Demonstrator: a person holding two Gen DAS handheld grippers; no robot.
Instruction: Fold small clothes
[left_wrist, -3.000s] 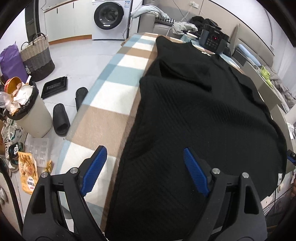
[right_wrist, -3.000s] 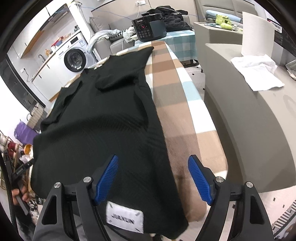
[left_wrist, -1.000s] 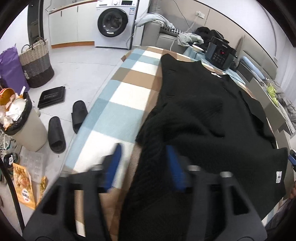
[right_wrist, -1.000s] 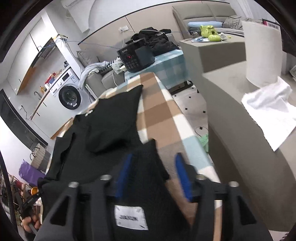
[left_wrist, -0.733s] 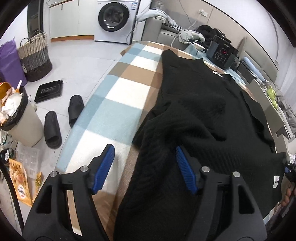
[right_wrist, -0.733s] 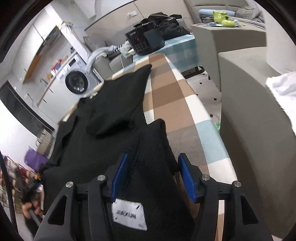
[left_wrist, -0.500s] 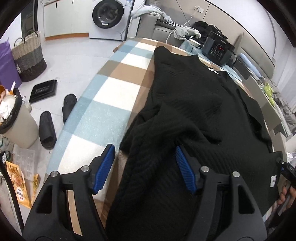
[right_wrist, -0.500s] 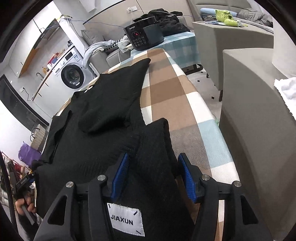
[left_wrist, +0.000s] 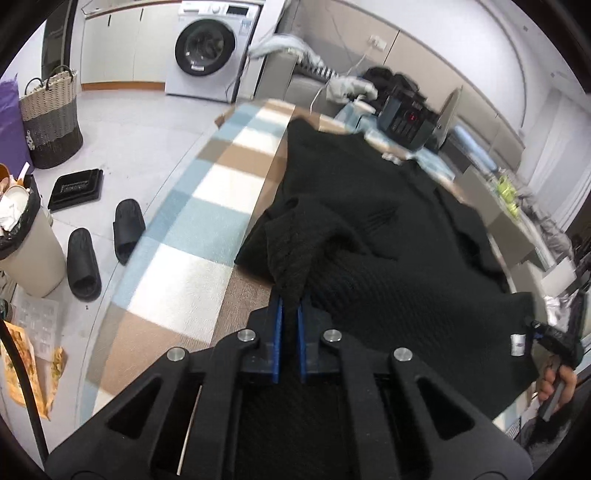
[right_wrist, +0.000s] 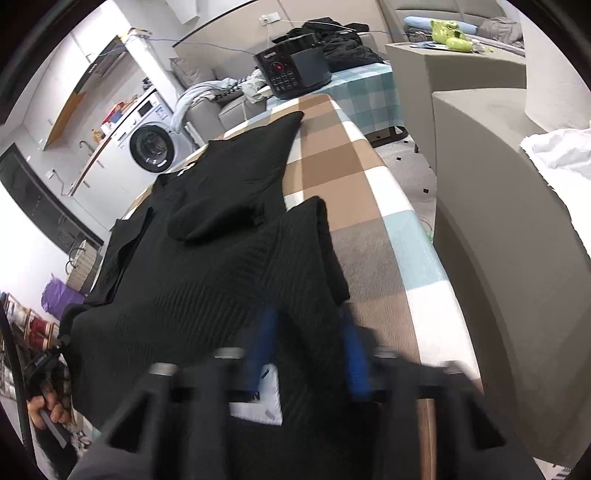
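Both jaws just closed: left tool (left_wrist: 290, 314) pinches black sweater (left_wrist: 388, 258) hem; right tool (right_wrist: 308, 354) blurred, closing on hem too. Fold lift ready.

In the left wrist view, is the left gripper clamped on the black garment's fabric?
Yes, the left gripper has its blue pads pressed together on a bunched fold of the black garment.
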